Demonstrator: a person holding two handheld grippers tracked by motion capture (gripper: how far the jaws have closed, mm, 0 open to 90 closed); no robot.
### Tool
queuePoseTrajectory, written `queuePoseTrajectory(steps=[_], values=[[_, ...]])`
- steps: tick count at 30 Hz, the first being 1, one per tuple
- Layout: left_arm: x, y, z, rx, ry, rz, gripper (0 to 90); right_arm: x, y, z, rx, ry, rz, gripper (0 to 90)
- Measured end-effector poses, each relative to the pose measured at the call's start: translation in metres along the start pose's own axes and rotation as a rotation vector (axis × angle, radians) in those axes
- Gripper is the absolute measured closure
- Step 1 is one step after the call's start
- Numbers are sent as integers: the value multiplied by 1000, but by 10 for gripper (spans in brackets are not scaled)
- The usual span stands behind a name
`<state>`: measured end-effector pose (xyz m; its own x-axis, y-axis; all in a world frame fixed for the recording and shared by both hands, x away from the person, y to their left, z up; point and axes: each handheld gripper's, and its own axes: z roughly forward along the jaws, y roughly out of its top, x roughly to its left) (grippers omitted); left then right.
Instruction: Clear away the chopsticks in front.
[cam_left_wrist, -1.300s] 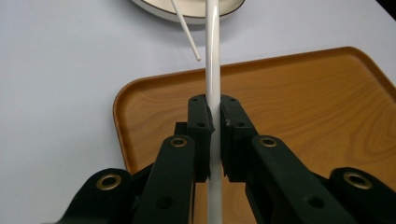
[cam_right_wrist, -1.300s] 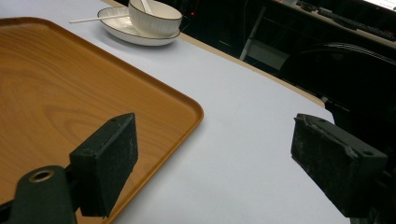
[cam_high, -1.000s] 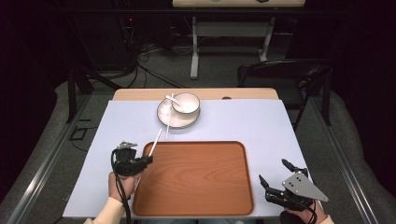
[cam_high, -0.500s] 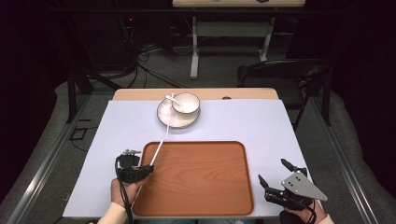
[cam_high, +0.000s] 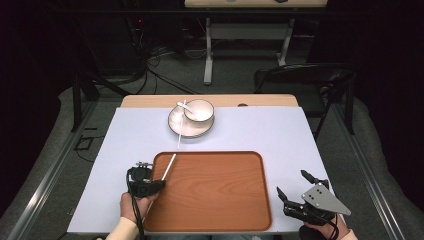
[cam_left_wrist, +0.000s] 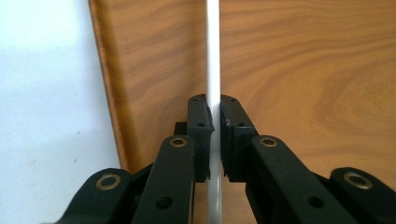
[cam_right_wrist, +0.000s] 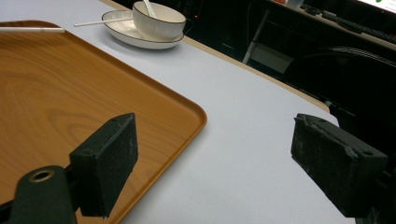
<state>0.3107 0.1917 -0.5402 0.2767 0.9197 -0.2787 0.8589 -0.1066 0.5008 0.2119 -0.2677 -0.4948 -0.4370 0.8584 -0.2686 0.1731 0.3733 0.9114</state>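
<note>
**White stick held over the tray's left edge**

A thin white stick (cam_high: 168, 167), probably a chopstick, is gripped by the left gripper (cam_high: 151, 184), whose jaws are clenched on it partway along its length, as is plain in the left gripper view (cam_left_wrist: 213, 122). The stick is held above the left part of the wooden tray (cam_high: 215, 210), its far end pointing toward the plate (cam_high: 176, 125) and bowl (cam_high: 199, 110) at the back of the table (cam_high: 280, 135). A second white stick (cam_high: 179, 136) is seen propped on the plate's rim, and a spoon (cam_high: 184, 106) stands in the bowl. The right gripper (cam_high: 294, 201) is held near the tray's right corner with its jaws spread wide and nothing between them.

If the stick is meant for the tray, it is best lowered level until it rests flat on the wood, inside the raised rim, before the jaws are released. A release from height should be avoided, since a round stick is likely to roll or bounce. The grip should be kept square, so the stick is not twisted out.
</note>
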Motion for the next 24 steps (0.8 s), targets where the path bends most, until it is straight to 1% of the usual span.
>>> queuePoseTrajectory(steps=[2, 6, 8, 13, 15, 16, 17, 18, 19, 20, 21, 22, 23, 24], values=[[-3, 0, 1, 2, 16, 19, 839, 0, 0, 0, -2, -3, 5, 143], [-3, 1, 2, -2, 18, 19, 838, 0, 0, 0, -1, -2, 3, 143], [-4, 1, 2, -4, 24, 26, 837, 0, 0, 0, -1, -2, 3, 143], [-6, 1, 3, -8, 23, 35, 791, 0, 0, 0, -1, -3, 3, 143], [-7, 1, 3, -6, 10, 43, 760, 0, 0, -1, 1, 0, 0, 143], [-7, 0, 3, -7, 4, 48, 760, 0, 0, -1, 1, 0, 0, 143], [-8, 0, 2, -12, 2, 48, 732, 0, 0, -1, 0, -1, 0, 143], [-9, 1, 1, -14, -9, 57, 677, 0, 0, -1, 2, -1, 1, 143], [-9, 1, 0, -19, -13, 58, 677, 0, 0, -1, 2, -1, 1, 143], [-9, 2, -2, -27, -16, 60, 641, 0, 0, -1, 1, -1, 2, 143], [-9, 3, -3, -35, -18, 61, 587, 0, 0, 0, 2, -1, 4, 143], [-8, 6, -8, -54, -30, 63, 498, 0, 0, 0, 2, 4, 1, 143], [-8, 6, -8, -54, -30, 63, 455, 0, 0, 0, 2, 4, 1, 143], [-7, 8, -10, -66, -32, 70, 455, 0, 0, 0, 3, 4, 0, 143]])
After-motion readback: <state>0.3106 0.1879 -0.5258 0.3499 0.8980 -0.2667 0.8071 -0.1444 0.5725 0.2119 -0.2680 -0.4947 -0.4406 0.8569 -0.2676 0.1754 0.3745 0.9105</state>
